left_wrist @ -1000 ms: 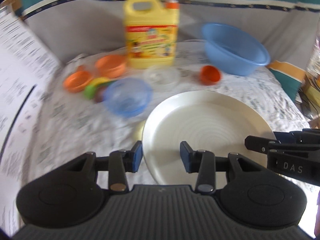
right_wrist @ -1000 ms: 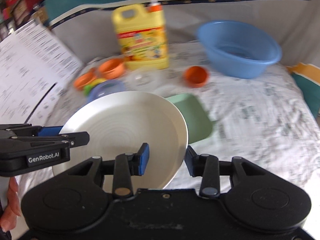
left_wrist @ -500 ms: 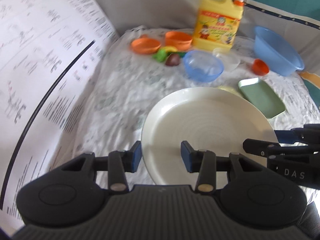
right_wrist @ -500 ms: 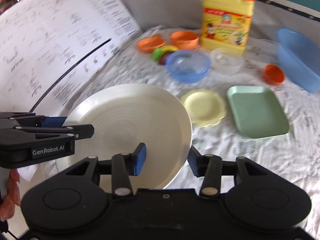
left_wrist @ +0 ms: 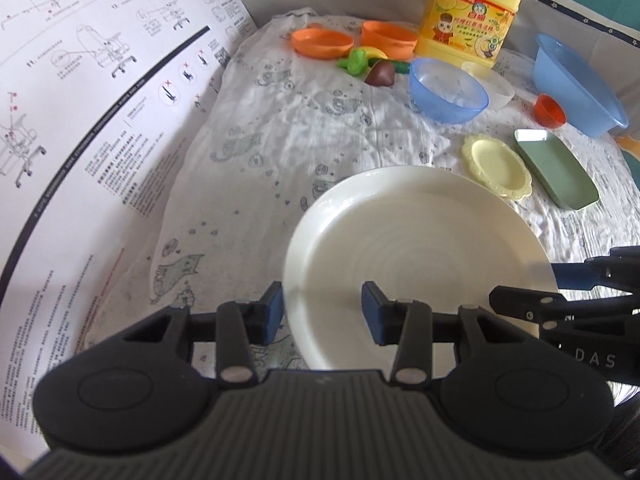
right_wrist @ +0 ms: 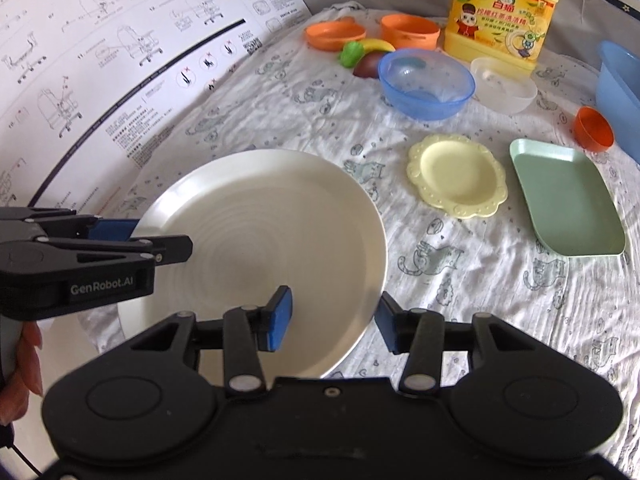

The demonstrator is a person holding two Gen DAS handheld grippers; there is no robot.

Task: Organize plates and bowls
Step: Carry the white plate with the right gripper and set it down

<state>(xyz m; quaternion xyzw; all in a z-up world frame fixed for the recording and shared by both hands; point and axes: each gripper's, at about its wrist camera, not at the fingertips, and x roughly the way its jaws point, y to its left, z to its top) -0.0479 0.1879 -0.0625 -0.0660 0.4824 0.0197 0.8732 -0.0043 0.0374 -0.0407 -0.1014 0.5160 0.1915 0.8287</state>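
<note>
Left jaws: my left gripper (left_wrist: 322, 311) straddles the left rim of the white plate (left_wrist: 416, 264), one blue pad outside the rim and one over the plate's inside; whether the pads actually press on it I cannot tell.
Right jaws: my right gripper (right_wrist: 334, 322) straddles the plate's right rim. Its jaws have just been opening, and I see a gap between each pad and the rim.
White plate: between my two grippers, low over the printed cloth (right_wrist: 460, 280); I cannot tell if it rests on it.
Yellow plate (right_wrist: 457, 175): on the cloth just beyond the white plate's right side.
Green tray (right_wrist: 568, 204): right of the yellow plate, farther from the white plate.
Blue bowl (right_wrist: 426, 84): well beyond the white plate.
Clear bowl (right_wrist: 504, 84): just right of the blue bowl.
Orange bowls (right_wrist: 410, 31): far behind the white plate, beside the yellow detergent jug (right_wrist: 502, 12).
Instruction sheet (left_wrist: 100, 120): left of the white plate.
</note>
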